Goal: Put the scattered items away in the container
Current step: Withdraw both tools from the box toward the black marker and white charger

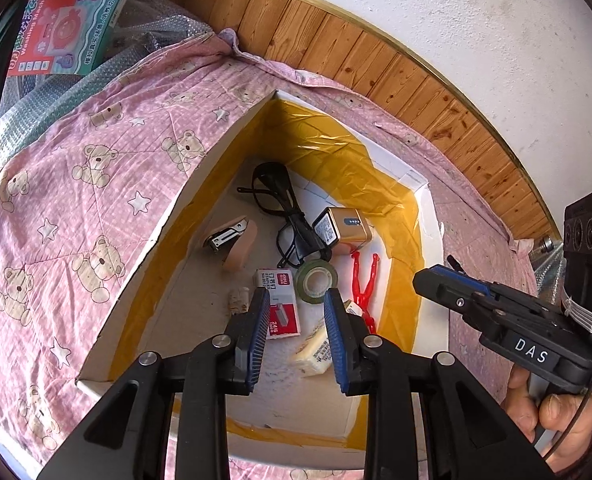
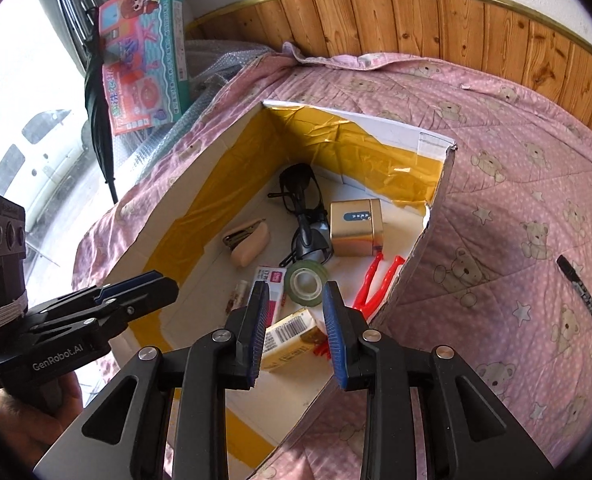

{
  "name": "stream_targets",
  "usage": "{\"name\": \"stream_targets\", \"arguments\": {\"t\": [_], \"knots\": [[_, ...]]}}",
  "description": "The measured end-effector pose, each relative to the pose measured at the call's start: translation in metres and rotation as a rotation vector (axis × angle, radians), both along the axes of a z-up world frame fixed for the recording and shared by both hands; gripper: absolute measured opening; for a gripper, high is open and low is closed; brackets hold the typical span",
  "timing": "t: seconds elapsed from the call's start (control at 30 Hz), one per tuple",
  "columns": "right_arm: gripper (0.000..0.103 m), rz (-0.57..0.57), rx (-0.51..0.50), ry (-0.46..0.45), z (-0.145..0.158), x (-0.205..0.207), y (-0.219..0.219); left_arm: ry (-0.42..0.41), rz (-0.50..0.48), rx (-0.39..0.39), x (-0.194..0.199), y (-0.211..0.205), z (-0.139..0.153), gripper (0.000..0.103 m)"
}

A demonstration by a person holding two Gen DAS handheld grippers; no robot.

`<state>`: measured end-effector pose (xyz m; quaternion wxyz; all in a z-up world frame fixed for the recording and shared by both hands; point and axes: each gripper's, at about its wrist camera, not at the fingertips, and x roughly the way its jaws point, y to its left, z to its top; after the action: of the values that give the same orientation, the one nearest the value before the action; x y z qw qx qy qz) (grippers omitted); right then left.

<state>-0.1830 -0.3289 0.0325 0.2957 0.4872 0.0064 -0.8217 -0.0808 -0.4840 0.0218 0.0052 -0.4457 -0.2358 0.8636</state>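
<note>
A white cardboard box point(image 1: 168, 220) lined with yellow tape sits on a pink bear quilt point(image 1: 76, 184). Inside lie black glasses point(image 1: 280, 200), a gold tin point(image 1: 341, 228), a beige stapler point(image 1: 232, 244), a staple box point(image 1: 280, 308), a green tape roll point(image 1: 315, 280), a red clip point(image 1: 363, 280) and a yellowish packet point(image 1: 315, 352). My left gripper point(image 1: 296, 304) hangs open and empty over the box. My right gripper point(image 2: 296, 300) is also open and empty above the box point(image 2: 395, 128). A black marker point(image 2: 579, 290) lies on the quilt, right of the box.
A wooden wall panel point(image 2: 415, 20) runs behind the quilt. A toy carton point(image 2: 144, 64) and bubble wrap point(image 2: 212, 68) stand at the far left. A hand holds the right gripper point(image 1: 435, 280) beside the box; the left gripper point(image 2: 148, 288) shows at the box's left.
</note>
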Motion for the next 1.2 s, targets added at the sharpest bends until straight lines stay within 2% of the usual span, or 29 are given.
{"name": "stream_targets", "arguments": {"t": [0.3, 0.77, 1.2], "knots": [[0.030, -0.003, -0.081, -0.019, 0.004, 0.029, 0.021, 0.036, -0.015, -0.020, 0.014, 0.026, 0.019, 0.040], [0.031, -0.057, -0.168, -0.004, 0.012, 0.067, 0.074, 0.060, -0.099, -0.062, 0.029, 0.086, 0.041, 0.040], [0.031, -0.152, -0.239, 0.008, 0.012, 0.089, 0.155, 0.060, -0.211, -0.131, 0.034, 0.166, 0.051, 0.040]]}}
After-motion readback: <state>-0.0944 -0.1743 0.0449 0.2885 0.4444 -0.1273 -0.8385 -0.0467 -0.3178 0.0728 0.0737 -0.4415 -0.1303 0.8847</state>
